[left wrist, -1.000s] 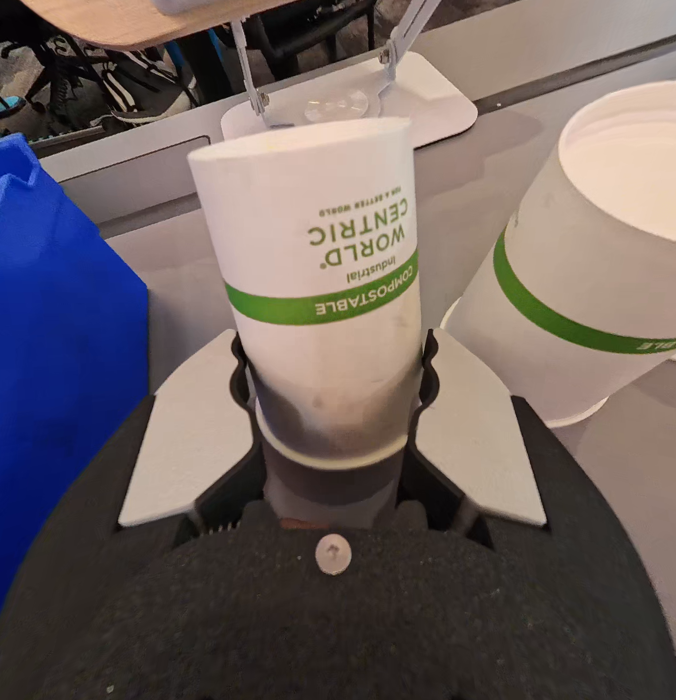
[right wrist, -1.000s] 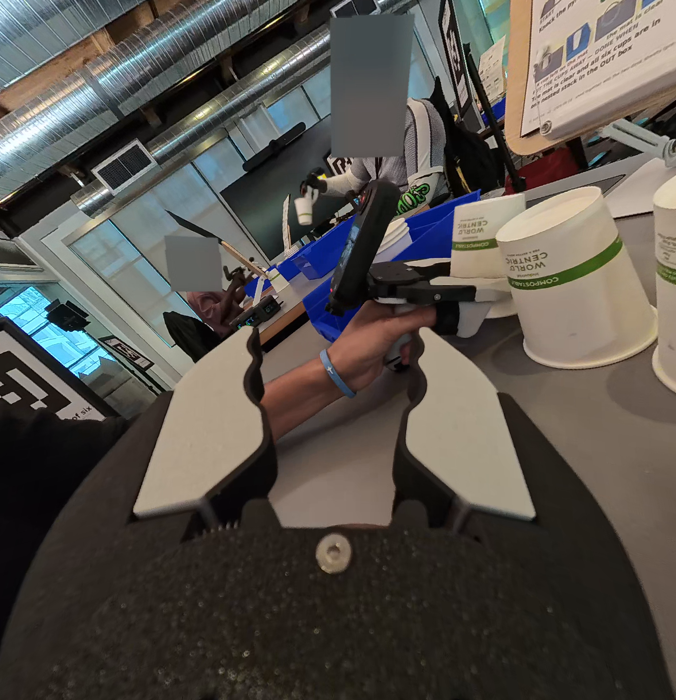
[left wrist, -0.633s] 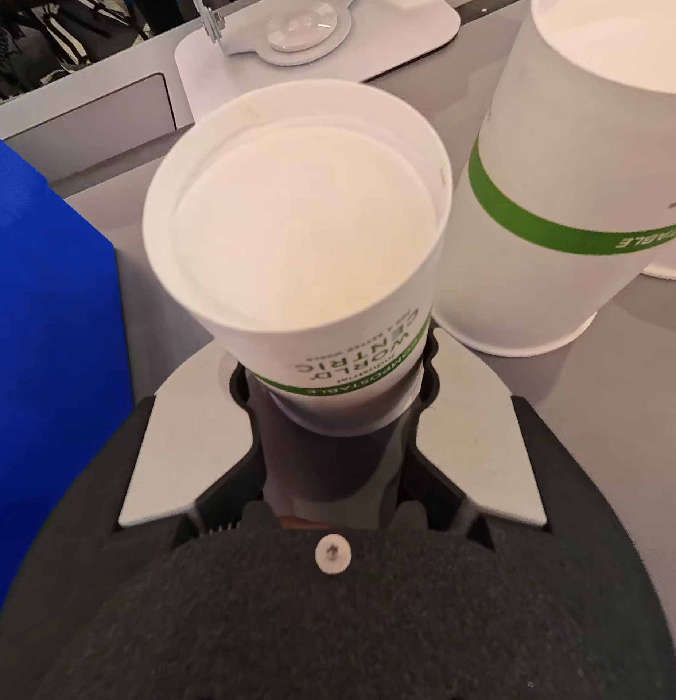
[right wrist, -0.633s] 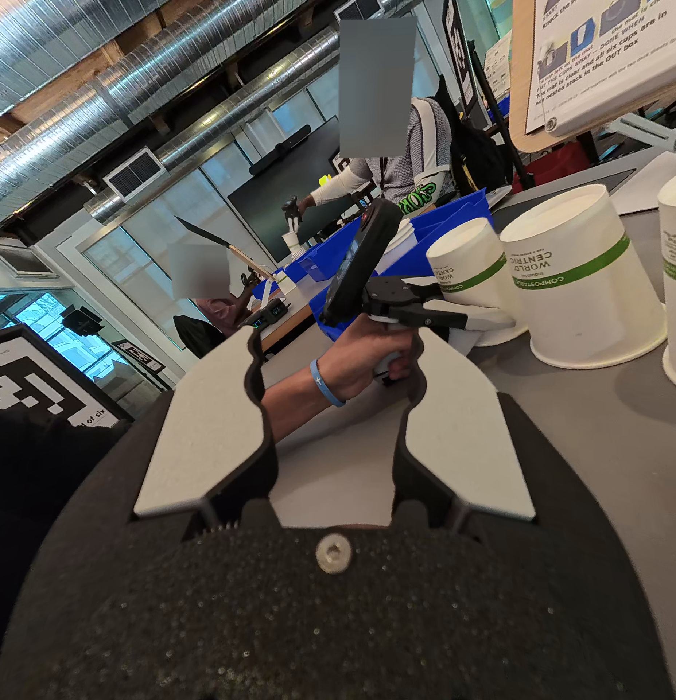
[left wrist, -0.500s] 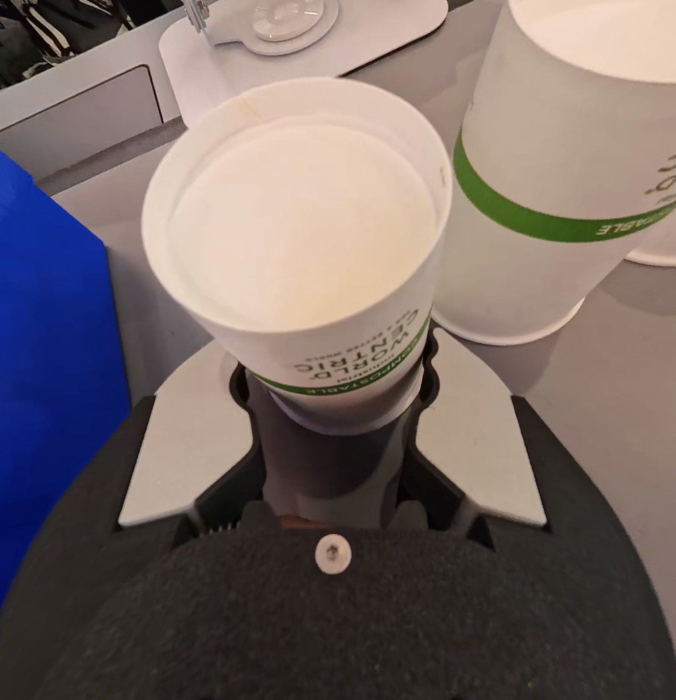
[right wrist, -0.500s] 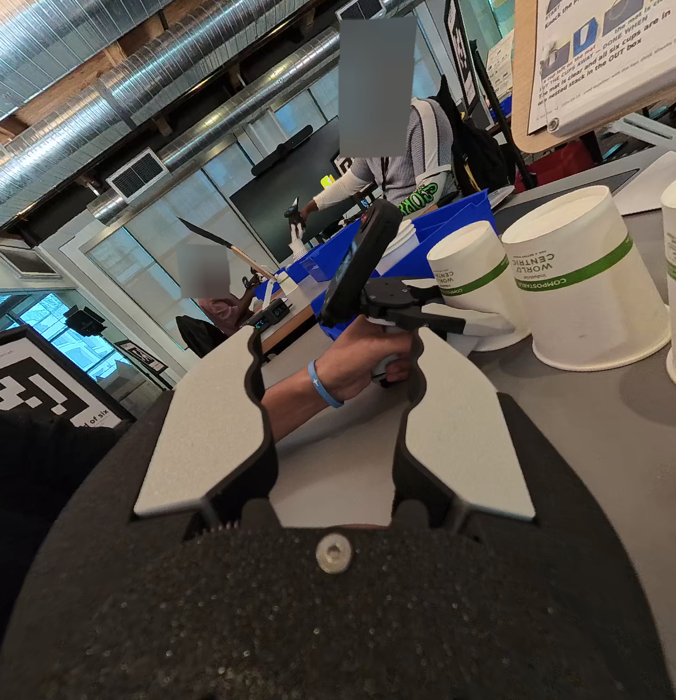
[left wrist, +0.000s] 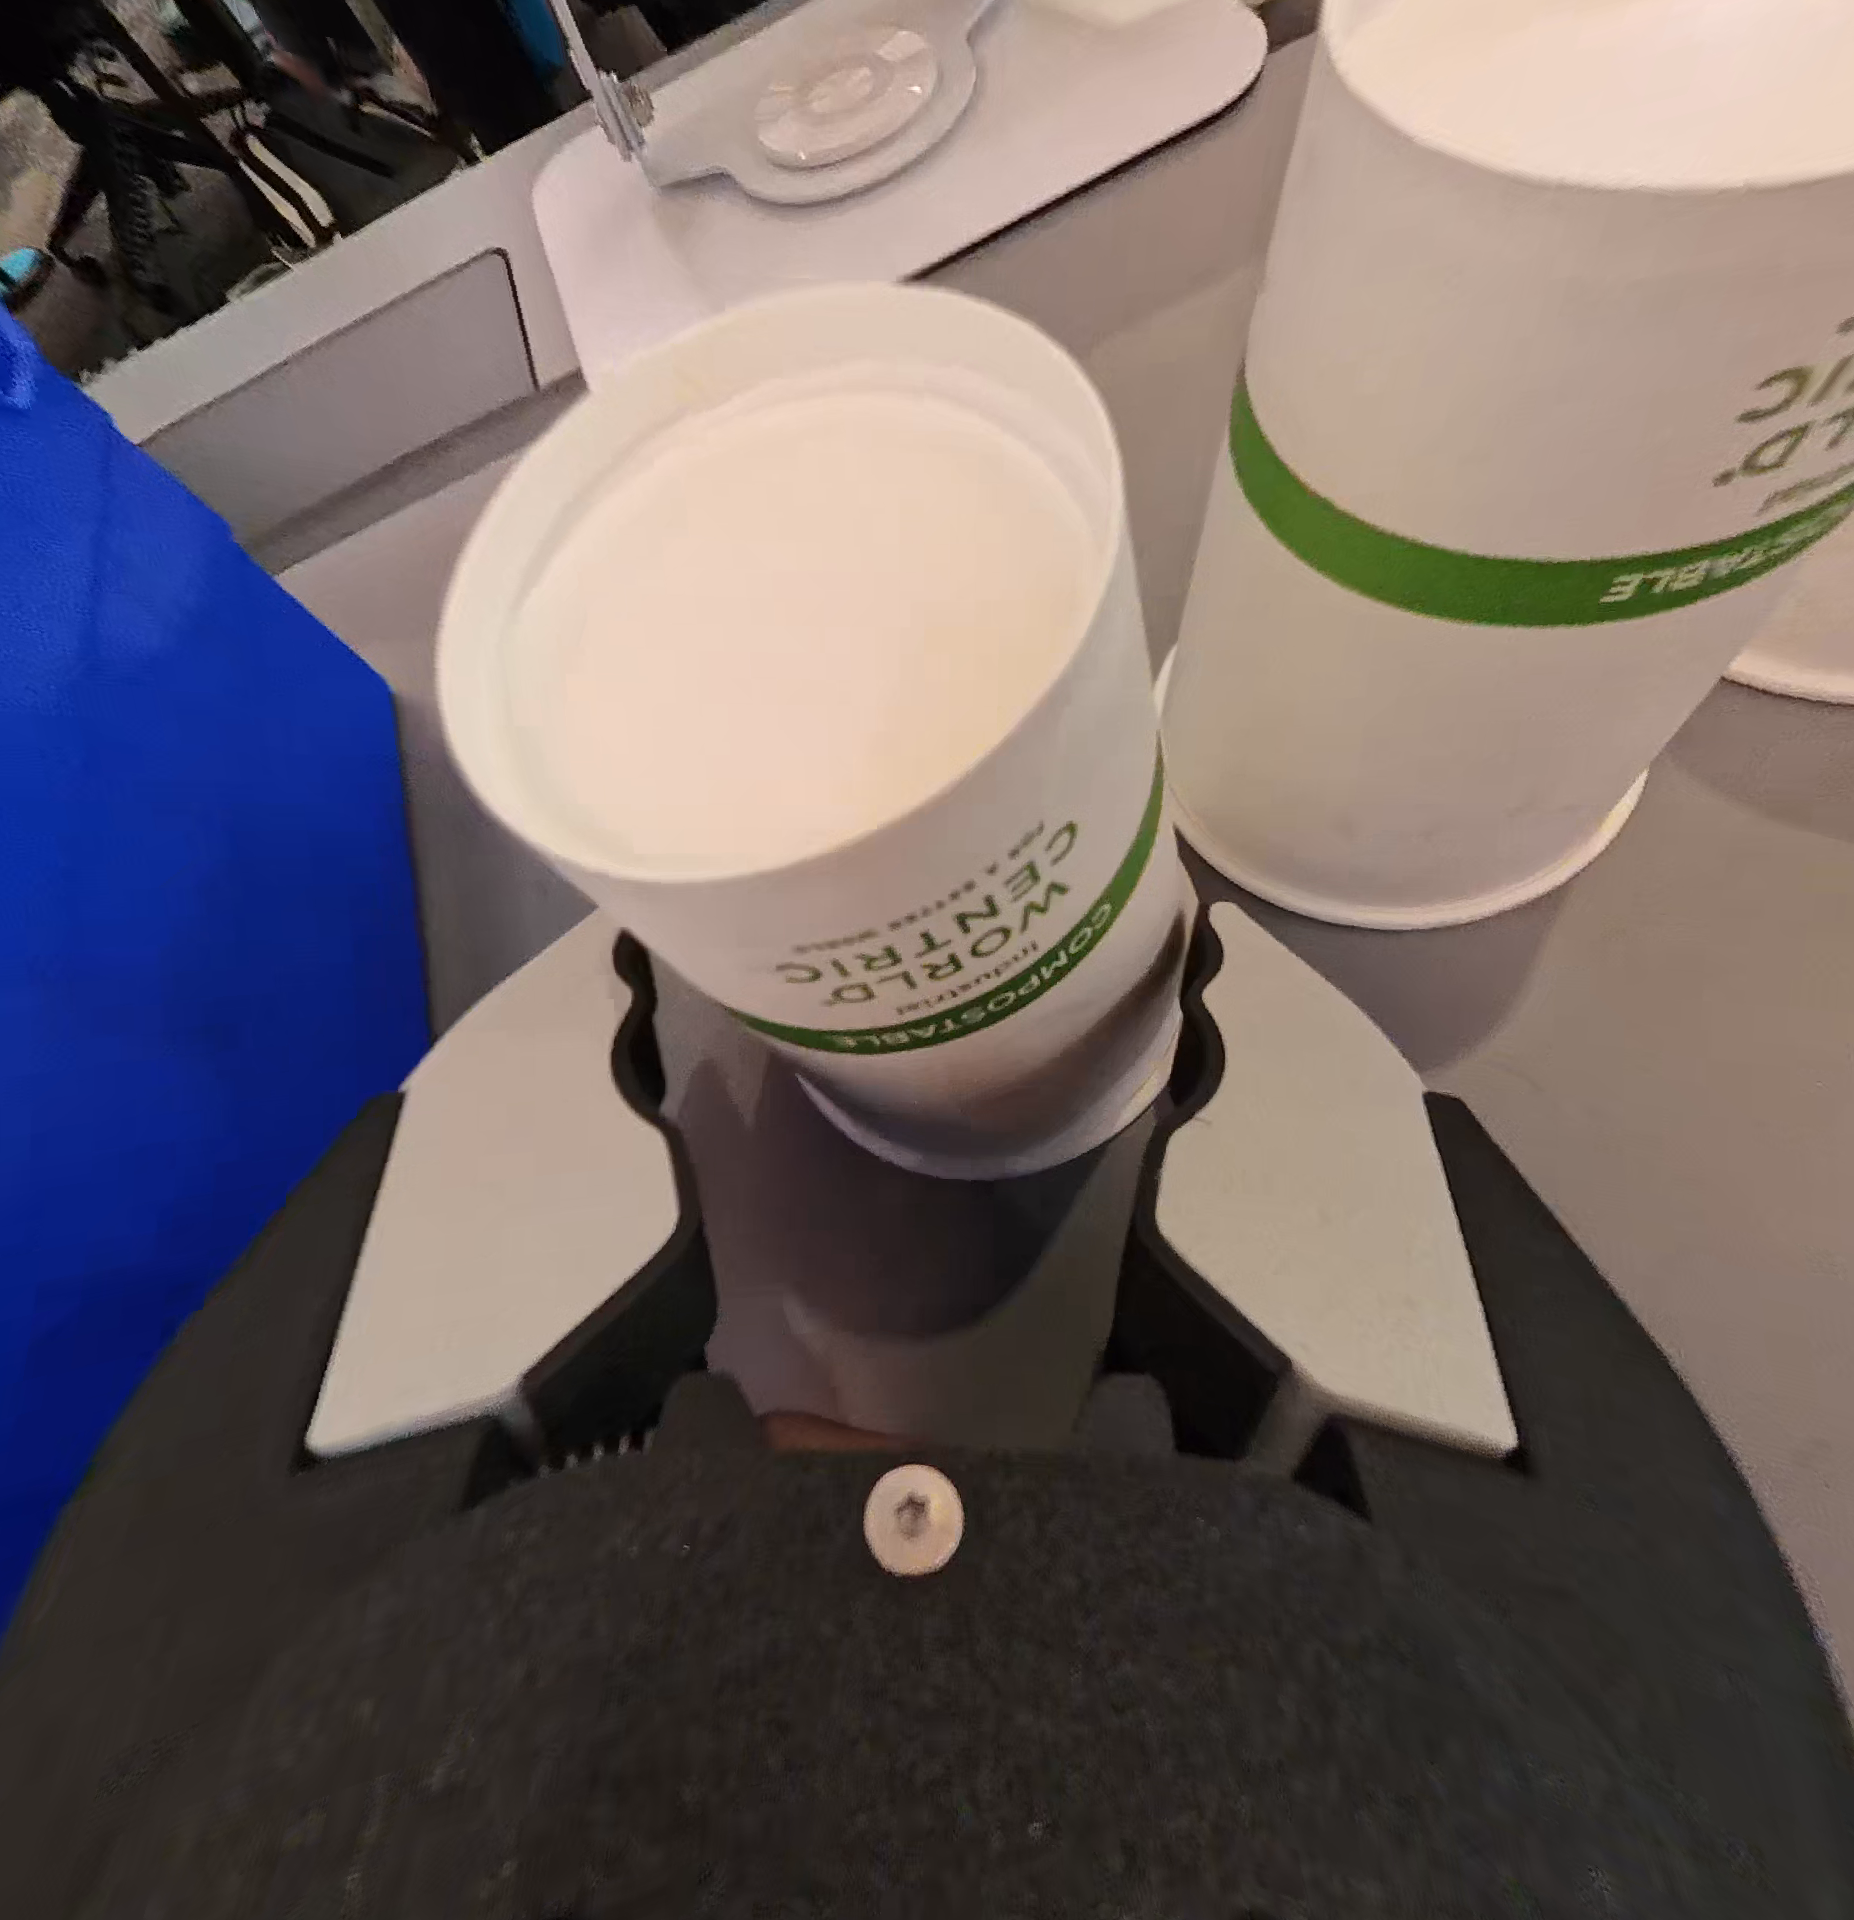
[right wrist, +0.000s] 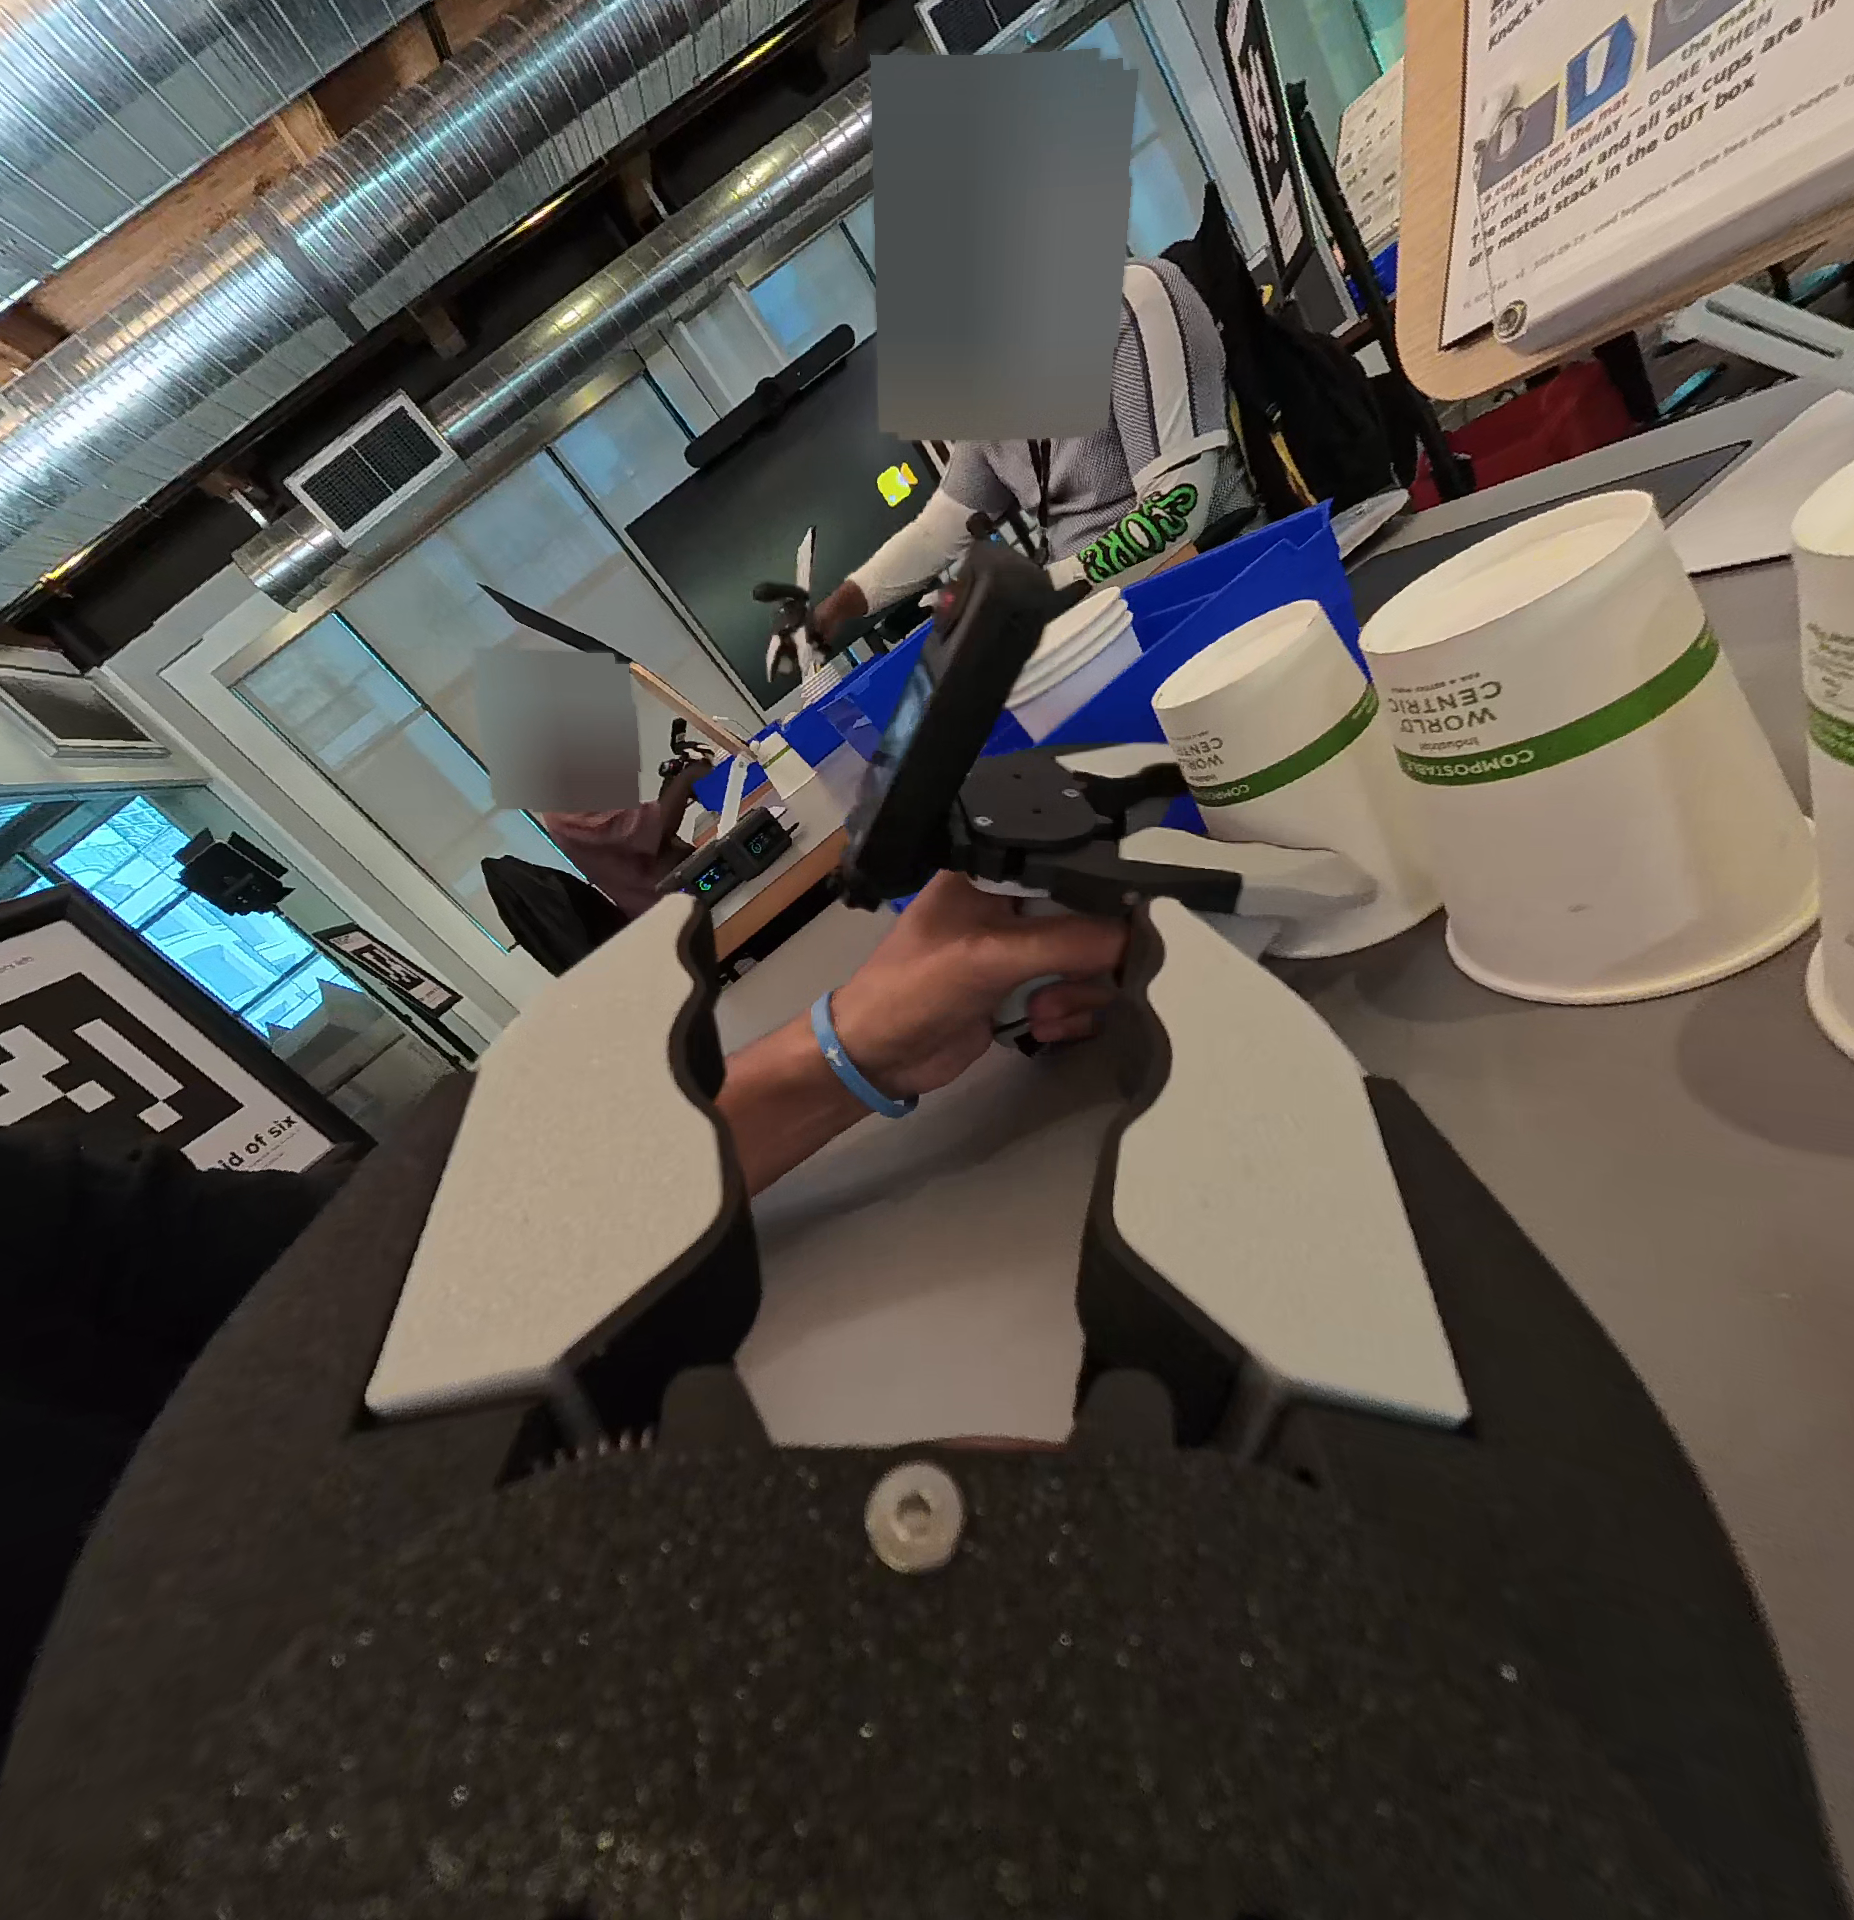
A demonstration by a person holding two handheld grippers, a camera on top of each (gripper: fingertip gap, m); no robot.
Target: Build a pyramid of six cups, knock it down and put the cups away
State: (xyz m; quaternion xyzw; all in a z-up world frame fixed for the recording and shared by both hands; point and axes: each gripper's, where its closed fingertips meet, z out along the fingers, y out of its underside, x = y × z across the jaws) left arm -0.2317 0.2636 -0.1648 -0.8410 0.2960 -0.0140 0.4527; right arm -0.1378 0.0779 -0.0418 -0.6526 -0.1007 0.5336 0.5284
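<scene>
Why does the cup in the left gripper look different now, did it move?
Yes. The cup came down beside the upside-down cup on the table; the left gripper has loosened off it.

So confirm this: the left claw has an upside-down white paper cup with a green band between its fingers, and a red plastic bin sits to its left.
Wrong on one point: the plastic bin is blue, not red, as the left wrist view shows. The left claw and upside-down white paper cup with a green band are as stated.

A tall blue plastic bin (left wrist: 164,831) walls off the left; upturned white paper cups (left wrist: 1474,540) crowd the right; bare grey tabletop (right wrist: 1588,1195) lies near.
</scene>
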